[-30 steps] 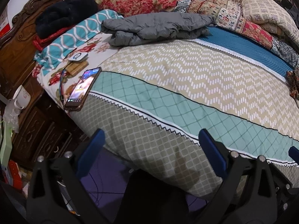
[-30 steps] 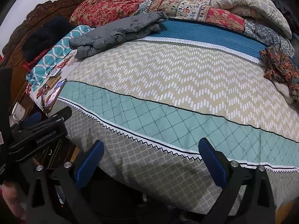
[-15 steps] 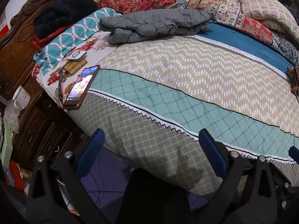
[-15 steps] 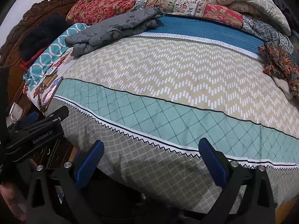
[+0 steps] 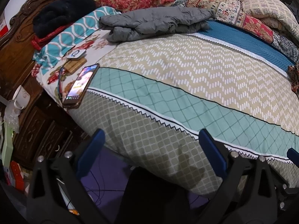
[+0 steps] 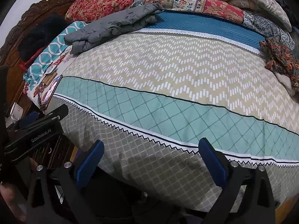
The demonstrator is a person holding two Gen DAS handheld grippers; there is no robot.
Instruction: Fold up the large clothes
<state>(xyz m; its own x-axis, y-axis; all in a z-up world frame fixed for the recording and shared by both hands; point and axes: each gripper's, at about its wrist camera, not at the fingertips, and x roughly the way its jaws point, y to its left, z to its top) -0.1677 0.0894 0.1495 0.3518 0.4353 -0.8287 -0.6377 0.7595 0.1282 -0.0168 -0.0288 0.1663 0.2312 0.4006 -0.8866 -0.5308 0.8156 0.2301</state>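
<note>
Both grippers hang at the near edge of the bed [image 6: 168, 85], well short of anything to fold. The left gripper [image 5: 151, 149] has its blue-padded fingers [image 5: 91, 145] spread wide and empty; the right gripper [image 6: 151, 155] is just the same, released, nothing between the pads. The target looks to be the grey puffy quilted jacket [image 5: 155, 23] — it lies bunched at the far left of the patterned bedspread, just beside the teal-and-white pillow [image 5: 74, 31], well apart from both tools. That big bare stretch of bedspread in between is likely the working surface. A lit smartphone in a brown case [image 5: 80, 85] sits at the near left edge — worth steering around when the jacket gets dragged over.
</note>
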